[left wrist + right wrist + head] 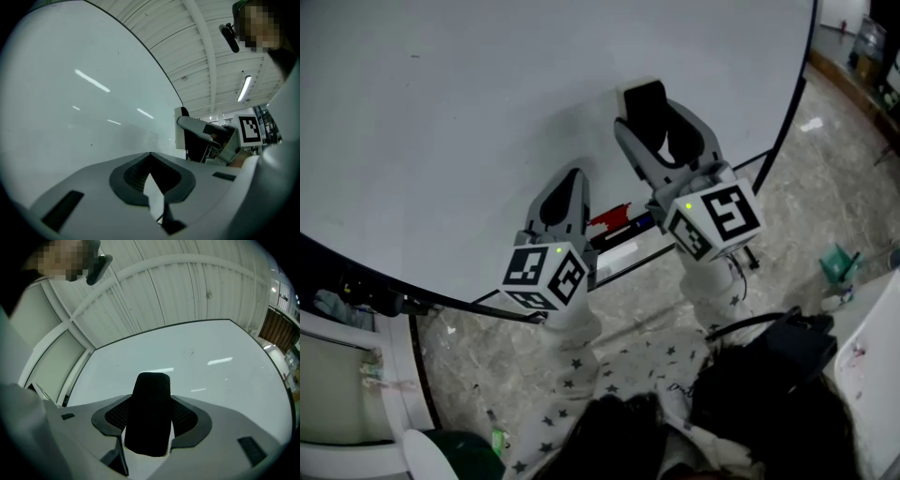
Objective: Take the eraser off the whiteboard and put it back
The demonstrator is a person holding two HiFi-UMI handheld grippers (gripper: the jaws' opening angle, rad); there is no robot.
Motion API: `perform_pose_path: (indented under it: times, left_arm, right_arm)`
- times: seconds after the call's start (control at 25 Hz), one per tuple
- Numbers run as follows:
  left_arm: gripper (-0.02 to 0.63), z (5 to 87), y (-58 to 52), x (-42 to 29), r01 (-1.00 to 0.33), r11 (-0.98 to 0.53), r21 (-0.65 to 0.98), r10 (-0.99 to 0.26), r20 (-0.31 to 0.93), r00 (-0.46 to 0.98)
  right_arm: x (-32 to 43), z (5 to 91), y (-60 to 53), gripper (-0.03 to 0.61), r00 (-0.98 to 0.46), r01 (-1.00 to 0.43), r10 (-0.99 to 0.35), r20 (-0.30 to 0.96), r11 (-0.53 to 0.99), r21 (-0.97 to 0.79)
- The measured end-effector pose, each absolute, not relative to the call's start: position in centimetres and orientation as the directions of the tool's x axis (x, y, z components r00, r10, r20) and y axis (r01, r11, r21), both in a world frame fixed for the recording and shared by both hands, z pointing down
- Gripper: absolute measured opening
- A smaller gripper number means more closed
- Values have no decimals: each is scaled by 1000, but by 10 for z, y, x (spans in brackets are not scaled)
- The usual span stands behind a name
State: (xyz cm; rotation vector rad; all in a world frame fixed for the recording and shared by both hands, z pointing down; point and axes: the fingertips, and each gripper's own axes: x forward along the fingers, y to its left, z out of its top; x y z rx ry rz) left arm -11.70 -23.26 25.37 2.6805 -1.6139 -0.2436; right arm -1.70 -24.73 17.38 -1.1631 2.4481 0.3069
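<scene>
Gripping the black oblong felt eraser [149, 414] lengthwise between its pads, the right gripper [664, 117] points at the large white whiteboard [441, 112] straight ahead; contact cannot be confirmed. The left gripper [566, 192], jaws together and empty, sits just beside and lower

Pale grey plastic left gripper [569, 186] and right gripper [667, 117], black-on-white marker cubes [546, 274] (a green light on each), white star-printed sleeves [609, 370]
</scene>
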Motion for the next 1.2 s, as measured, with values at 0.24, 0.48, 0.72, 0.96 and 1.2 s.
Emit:
perform_pose_path:
  times: [0.24, 0.48, 0.72, 0.96, 1.2]
  left_arm:
    - [2, 247, -227, -98, -866, -493, 78, -866, -138, 481]
    - [2, 240, -223, -91, -863, -501, 61, -860, -143, 489]
    - [1, 241, -220, -87, -866, -499, 23, -861, -123, 493]
    - [0, 237, -218, -87, -865, -500, 39, -859, -148, 490]
    - [2, 235, -218, -86, -865, -500, 42, -858, -158, 488]
  right_arm:
    - [5, 161, -225, 255, -574, -764, -666, -476, 645, 20]
    - [13, 159, -218, 255, -580, -754, -658, -480, 657, 10]
    - [11, 162, -219, 255, -591, -744, -652, -475, 668, 9]
    - [10, 163, -221, 255, -599, -738, -647, -471, 675, 11]
    - [10, 164, -222, 255, -604, -736, -645, -468, 677, 15]
